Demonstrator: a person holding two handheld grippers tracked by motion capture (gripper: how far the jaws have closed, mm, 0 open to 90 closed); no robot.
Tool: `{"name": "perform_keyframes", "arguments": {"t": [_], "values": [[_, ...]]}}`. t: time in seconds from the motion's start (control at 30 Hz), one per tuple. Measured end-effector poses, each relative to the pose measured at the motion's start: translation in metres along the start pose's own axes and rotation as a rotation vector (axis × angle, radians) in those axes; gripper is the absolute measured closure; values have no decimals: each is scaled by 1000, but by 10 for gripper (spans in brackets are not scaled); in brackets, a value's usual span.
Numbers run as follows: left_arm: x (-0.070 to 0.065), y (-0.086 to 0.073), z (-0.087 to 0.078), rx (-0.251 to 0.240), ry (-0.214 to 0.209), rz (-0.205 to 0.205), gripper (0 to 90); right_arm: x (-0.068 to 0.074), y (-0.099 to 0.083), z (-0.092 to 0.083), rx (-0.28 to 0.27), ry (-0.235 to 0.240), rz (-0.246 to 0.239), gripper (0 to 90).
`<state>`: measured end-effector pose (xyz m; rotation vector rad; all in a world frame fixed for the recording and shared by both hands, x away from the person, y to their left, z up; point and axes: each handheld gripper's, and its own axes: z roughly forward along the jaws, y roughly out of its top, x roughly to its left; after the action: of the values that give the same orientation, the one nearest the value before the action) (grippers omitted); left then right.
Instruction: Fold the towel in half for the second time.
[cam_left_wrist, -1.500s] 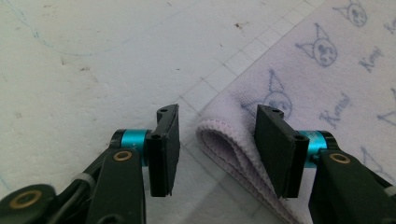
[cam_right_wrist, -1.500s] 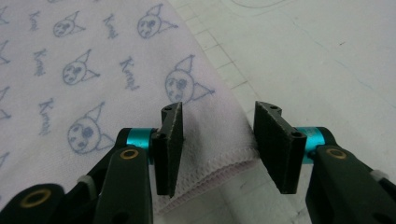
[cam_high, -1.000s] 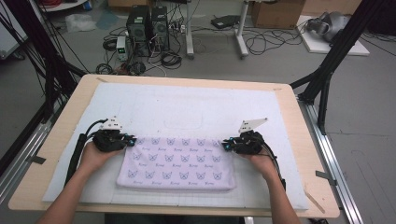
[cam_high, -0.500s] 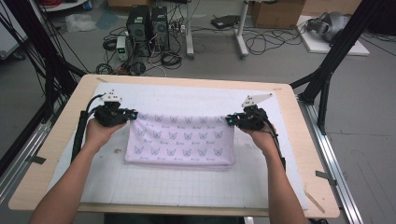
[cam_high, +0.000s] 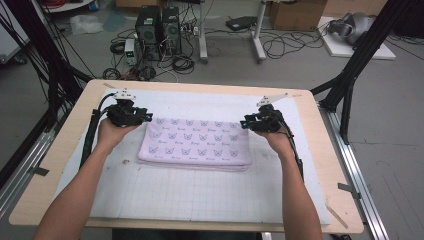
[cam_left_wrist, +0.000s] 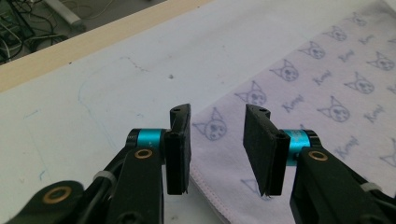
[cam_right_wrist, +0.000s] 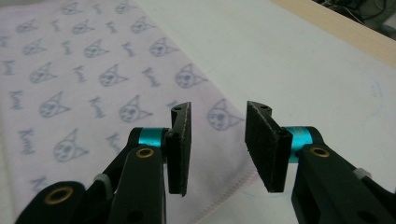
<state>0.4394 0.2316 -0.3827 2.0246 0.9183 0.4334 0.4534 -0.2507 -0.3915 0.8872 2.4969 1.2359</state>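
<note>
A pale pink cloth (cam_high: 195, 142) printed with cat faces lies folded flat on the white mat (cam_high: 200, 195). My left gripper (cam_high: 145, 117) hovers at the cloth's far left corner and my right gripper (cam_high: 245, 123) at its far right corner. In the left gripper view, the left gripper (cam_left_wrist: 217, 112) is open above the cloth (cam_left_wrist: 327, 88) corner, with nothing pinched. In the right gripper view, the right gripper (cam_right_wrist: 217, 109) is likewise open over the cloth (cam_right_wrist: 93, 79) edge. Both pairs of jaws have just been opening, and the cloth lies below them, not between the pads.
The mat covers a wooden table (cam_high: 65, 145) whose bare rim runs all around. Black frame posts (cam_high: 350, 75) stand at the far corners. Computer towers (cam_high: 155, 25) and cables sit on the floor beyond the far edge.
Both hands carried the cloth's near edge up and away from the person, folding it over. The jaws then opened and let go of the corners; the cloth now rests folded.
</note>
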Motion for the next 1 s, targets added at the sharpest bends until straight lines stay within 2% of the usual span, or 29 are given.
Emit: {"name": "perform_keyframes", "arguments": {"t": [0.1,0.2,0.33,0.47,0.6,0.83,1.0], "values": [[-5,-6,-7,-11,-12,15,606,10,1,-3,-12,26,-17,612],[-8,-11,-14,-27,-21,13,590,18,2,-7,-33,27,-28,571],[-11,-13,-23,-50,-33,11,548,28,3,-12,-67,29,-18,497],[-16,-16,-27,-69,-56,16,493,35,2,-12,-72,23,-22,444],[-24,-18,-30,-77,-71,31,445,41,1,-10,-69,7,9,324],[-33,-27,-35,-65,-89,24,361,58,-6,-13,-85,16,-15,266],[-37,-33,-39,-62,-91,18,321,61,-11,-21,-106,22,3,212]]}}
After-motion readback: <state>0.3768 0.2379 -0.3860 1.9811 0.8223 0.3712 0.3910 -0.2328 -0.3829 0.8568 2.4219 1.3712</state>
